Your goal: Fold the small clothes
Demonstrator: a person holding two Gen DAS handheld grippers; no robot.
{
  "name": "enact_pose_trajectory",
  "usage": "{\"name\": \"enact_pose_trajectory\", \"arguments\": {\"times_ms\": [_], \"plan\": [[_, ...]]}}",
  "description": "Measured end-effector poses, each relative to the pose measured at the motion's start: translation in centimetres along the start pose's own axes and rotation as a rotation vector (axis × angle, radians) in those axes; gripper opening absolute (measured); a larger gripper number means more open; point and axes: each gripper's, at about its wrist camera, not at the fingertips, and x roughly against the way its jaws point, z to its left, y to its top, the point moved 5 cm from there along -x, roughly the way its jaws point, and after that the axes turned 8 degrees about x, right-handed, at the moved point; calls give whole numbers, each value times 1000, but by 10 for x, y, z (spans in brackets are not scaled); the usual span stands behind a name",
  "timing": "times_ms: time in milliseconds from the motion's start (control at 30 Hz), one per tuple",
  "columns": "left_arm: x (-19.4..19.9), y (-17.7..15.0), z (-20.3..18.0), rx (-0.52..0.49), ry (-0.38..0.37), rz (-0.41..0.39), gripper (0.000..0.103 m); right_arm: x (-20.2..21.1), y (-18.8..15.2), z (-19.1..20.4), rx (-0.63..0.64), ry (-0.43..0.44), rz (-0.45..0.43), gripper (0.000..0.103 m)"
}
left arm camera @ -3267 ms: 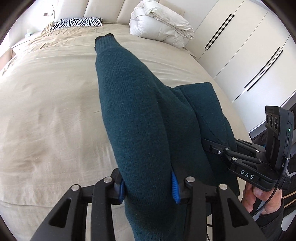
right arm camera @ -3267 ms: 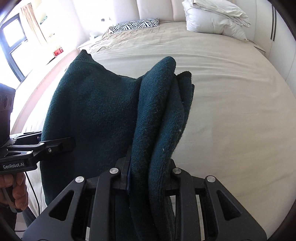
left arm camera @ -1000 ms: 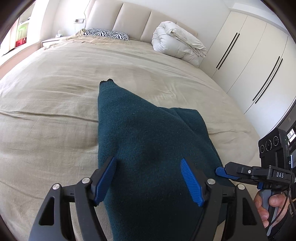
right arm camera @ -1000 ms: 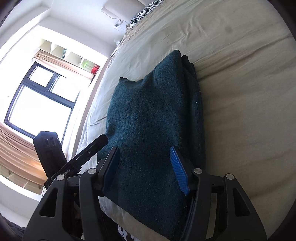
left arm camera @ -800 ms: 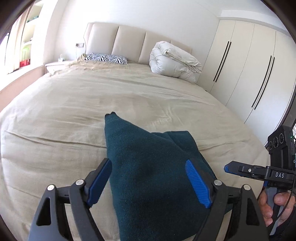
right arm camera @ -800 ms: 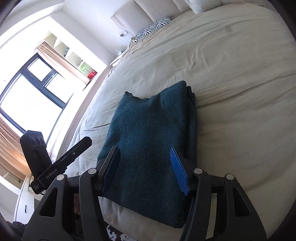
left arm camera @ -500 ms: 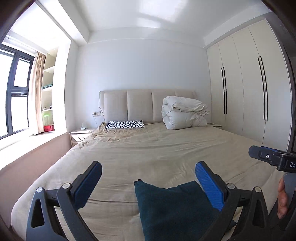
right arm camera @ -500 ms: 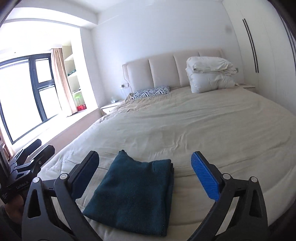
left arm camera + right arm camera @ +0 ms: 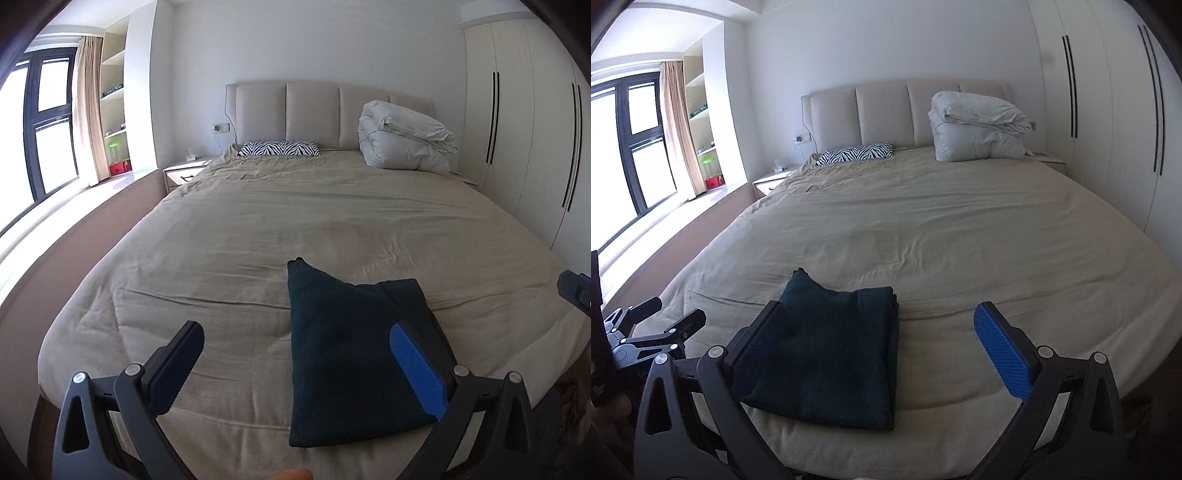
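The sweater is dark teal and lies folded flat on the bed, near its foot edge, with one narrow end pointing toward the headboard. The left gripper is wide open, holds nothing, and is above the foot of the bed. The right gripper is also wide open and empty. At the far end of the bed lie a zebra pillow and a rolled white duvet. A white wardrobe stands on the right, and a window is on the left.
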Motion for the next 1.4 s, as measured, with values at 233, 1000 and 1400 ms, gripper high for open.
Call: {"name": "enact_pose_trajectory", "arguments": {"times_ms": [233, 1000, 1400], "plan": [[-40, -47, 0, 4, 47, 159, 103, -50, -54, 21, 32, -6, 155, 103], [-62, -67, 12, 12, 52, 228, 103, -98, -93, 14, -26, -18, 316, 103], [-64, -69, 13, 16, 58, 237, 103, -101, -94, 15, -26, -20, 327, 103]]}}
